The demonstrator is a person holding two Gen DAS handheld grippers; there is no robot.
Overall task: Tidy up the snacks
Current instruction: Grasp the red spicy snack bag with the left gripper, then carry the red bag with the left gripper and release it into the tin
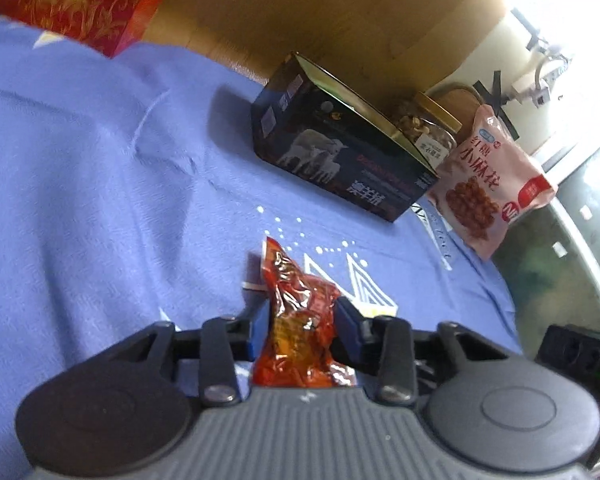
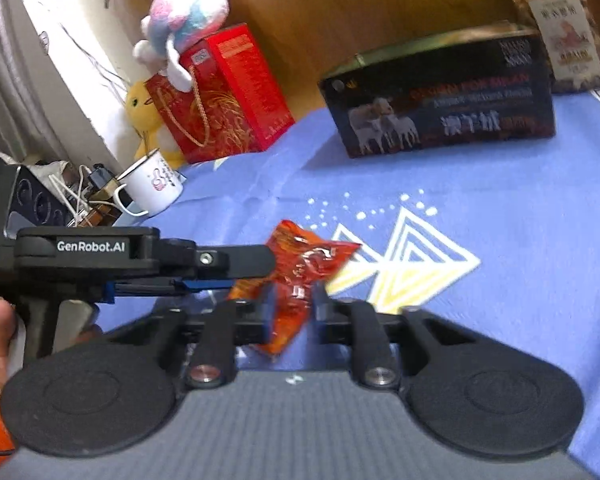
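A crinkled red snack packet [image 1: 296, 280] stands up from between the pads of my left gripper [image 1: 302, 316], which is shut on its lower part just above the blue cloth [image 1: 80, 180]. In the right wrist view the same red snack packet [image 2: 312, 256] is pinched between the pads of my right gripper [image 2: 294, 312], which is shut on its lower end. My left gripper [image 2: 260, 268] reaches in from the left there, its black fingers gripping the packet's other side. A hand [image 2: 0, 332] holds that gripper's handle.
A dark box with a sheep picture [image 1: 340, 148] lies at the back. A jar of nuts [image 1: 428, 128] and a pink snack bag [image 1: 484, 188] sit to its right. A red gift bag [image 2: 220, 92], plush toys [image 2: 184, 12] and a white mug [image 2: 156, 184] stand at the left.
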